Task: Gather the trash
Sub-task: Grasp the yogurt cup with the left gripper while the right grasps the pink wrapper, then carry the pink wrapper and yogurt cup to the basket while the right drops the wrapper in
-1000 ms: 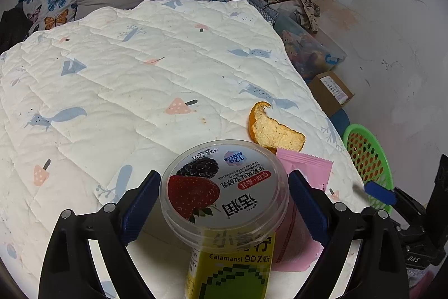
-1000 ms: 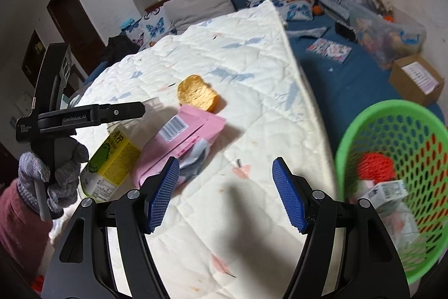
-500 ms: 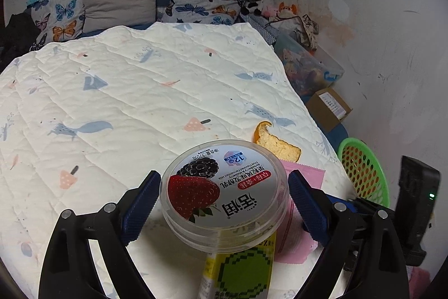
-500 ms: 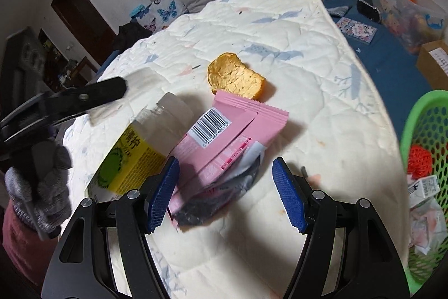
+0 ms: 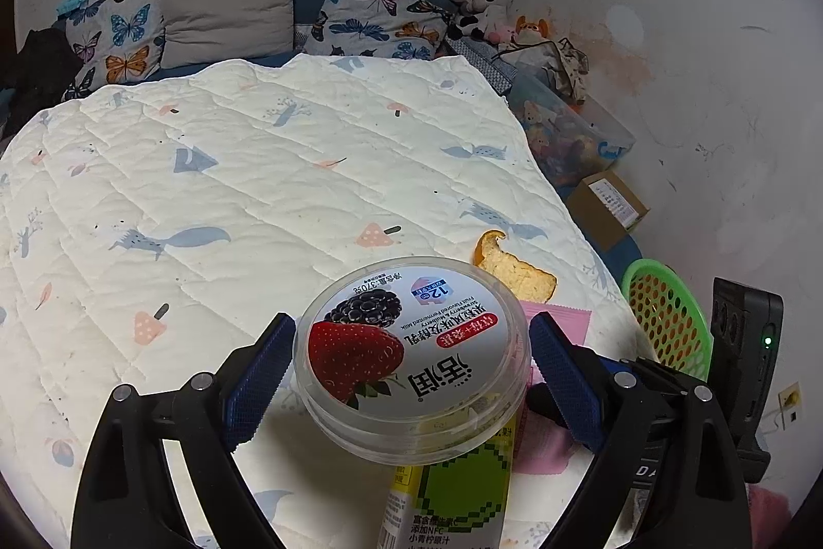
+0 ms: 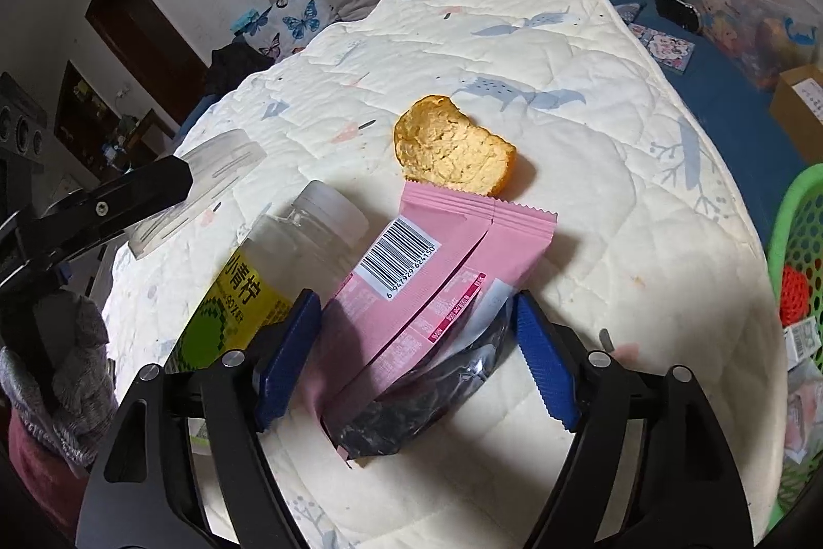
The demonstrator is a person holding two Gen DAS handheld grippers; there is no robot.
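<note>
My left gripper (image 5: 411,361) is shut on a round clear yogurt tub (image 5: 411,356) with a strawberry label and holds it above the quilt. Under it lies a yellow-green juice bottle (image 5: 458,492), also in the right wrist view (image 6: 242,291). My right gripper (image 6: 414,358) is open, its fingers on either side of a torn pink wrapper (image 6: 427,286) lying on the quilt. A bitten piece of bread (image 6: 452,153) lies just beyond the wrapper. The green trash basket (image 6: 797,250) stands at the right, off the bed.
The white quilt (image 5: 257,189) covers the bed, with pillows (image 5: 226,9) at the far end. A cardboard box (image 5: 607,209), a plastic bin and plush toys stand along the right wall. The basket holds a red net and cartons (image 6: 800,338).
My right gripper has moved left from beside the basket to straddle the pink wrapper. My left gripper has risen with the yogurt tub still in it.
</note>
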